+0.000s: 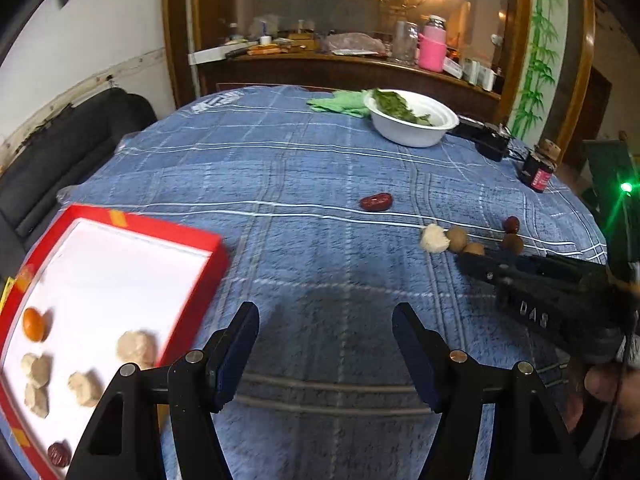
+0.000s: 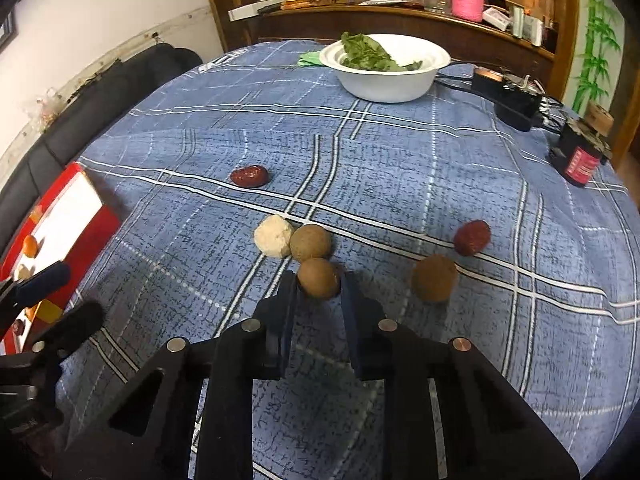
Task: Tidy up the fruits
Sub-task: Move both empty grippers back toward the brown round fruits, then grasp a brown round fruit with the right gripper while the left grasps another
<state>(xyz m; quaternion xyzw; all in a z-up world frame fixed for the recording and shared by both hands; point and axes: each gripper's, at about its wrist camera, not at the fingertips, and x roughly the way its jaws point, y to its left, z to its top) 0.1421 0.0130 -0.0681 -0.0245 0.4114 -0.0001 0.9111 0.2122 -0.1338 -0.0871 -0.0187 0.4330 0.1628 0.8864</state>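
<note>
Right gripper: fingers nearly closed, pads pressed on both sides of a brown round fruit that sits on the blue plaid cloth of the desk. No earlier frame to compare.

Left gripper: fingers stand well apart, nothing between them, only cloth beneath.

Near, right wrist view: second brown fruit at 12 o'clock of the gripped one, the two touching or nearly so. Pale lumpy fruit touches that second one at its 9 o'clock. Third brown fruit at 3 o'clock of the gripped one, apart from it. Dark red fruit just beyond the third, at its 1 o'clock.

Left wrist view: red tray with white floor at 9 o'clock of the left gripper, close by. In it: one orange fruit, four pale lumpy pieces, one dark red fruit at the near edge. Tray image blurred.

Mid desk: lone red date-like fruit, well apart from the cluster, at its 11 o'clock.

Far: white bowl holding green leaves; green cloth at its 9 o'clock. Black box with cables and a dark jar with red label at the right edge
</note>
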